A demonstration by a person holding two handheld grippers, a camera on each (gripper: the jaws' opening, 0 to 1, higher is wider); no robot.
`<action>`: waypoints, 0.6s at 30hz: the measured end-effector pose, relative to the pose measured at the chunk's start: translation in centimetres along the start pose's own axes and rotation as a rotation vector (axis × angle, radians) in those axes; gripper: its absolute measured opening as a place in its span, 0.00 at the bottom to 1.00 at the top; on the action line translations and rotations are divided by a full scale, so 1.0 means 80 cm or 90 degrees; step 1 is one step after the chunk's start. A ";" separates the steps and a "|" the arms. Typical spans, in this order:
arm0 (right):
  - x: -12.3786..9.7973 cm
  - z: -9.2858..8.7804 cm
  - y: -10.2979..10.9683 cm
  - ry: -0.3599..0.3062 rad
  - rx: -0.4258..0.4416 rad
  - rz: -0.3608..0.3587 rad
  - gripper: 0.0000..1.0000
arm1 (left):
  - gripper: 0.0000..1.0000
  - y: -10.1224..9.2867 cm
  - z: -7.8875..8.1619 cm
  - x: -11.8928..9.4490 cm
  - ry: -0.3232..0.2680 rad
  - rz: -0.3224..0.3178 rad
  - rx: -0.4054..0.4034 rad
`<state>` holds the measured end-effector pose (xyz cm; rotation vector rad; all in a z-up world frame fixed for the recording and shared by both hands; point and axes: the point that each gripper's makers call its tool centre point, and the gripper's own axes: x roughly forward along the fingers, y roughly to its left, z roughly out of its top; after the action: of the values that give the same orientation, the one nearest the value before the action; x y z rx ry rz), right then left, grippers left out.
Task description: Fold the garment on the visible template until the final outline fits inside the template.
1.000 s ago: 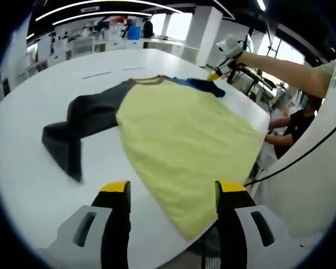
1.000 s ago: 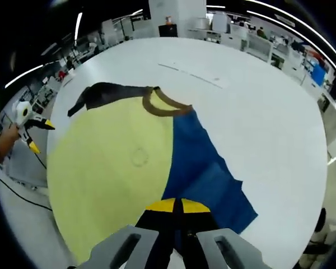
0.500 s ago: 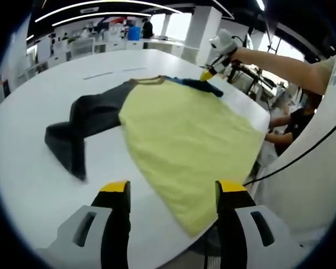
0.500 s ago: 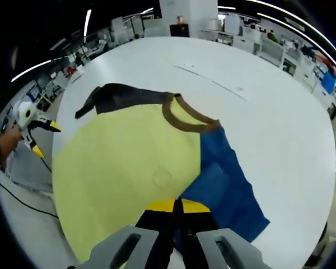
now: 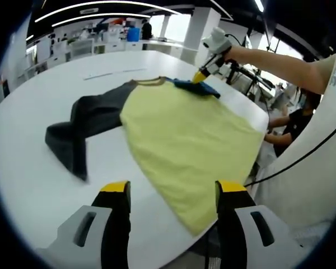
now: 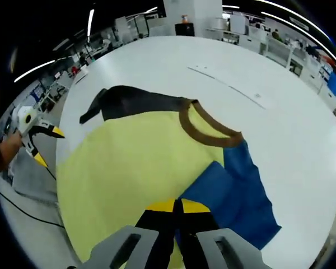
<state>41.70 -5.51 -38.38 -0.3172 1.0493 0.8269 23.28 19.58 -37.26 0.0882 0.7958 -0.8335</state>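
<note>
The left hand-held gripper (image 5: 172, 193) hangs with its jaws apart and empty off the table's (image 5: 39, 185) near edge, just short of the T-shirt's (image 5: 179, 134) yellow hem, the shirt's long axis running away from it toward the brown collar (image 6: 207, 126). The dark grey sleeve (image 5: 81, 120) trails off to its left, crumpled. The right hand-held gripper (image 6: 177, 206), jaws pinched on the blue sleeve (image 6: 241, 193), is nearer the fold and has that sleeve lapping inward over the yellow body.

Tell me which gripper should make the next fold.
Right, probably. The right gripper is shut on the blue sleeve and can carry it over the yellow body. The left gripper is open at the hem, holding nothing, with the dark sleeve off to its side.
</note>
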 end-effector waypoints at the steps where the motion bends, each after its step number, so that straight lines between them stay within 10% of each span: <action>1: 0.002 0.003 0.003 -0.001 -0.001 0.002 0.00 | 0.58 0.001 0.000 0.000 0.000 0.000 -0.002; 18: 0.024 0.043 0.035 -0.002 -0.020 0.023 0.00 | 0.58 0.012 0.000 -0.010 -0.016 -0.002 -0.018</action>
<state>42.32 -0.75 -37.94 -0.3238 1.0419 0.8757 23.60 20.77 -36.94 0.0515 0.7835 -0.8240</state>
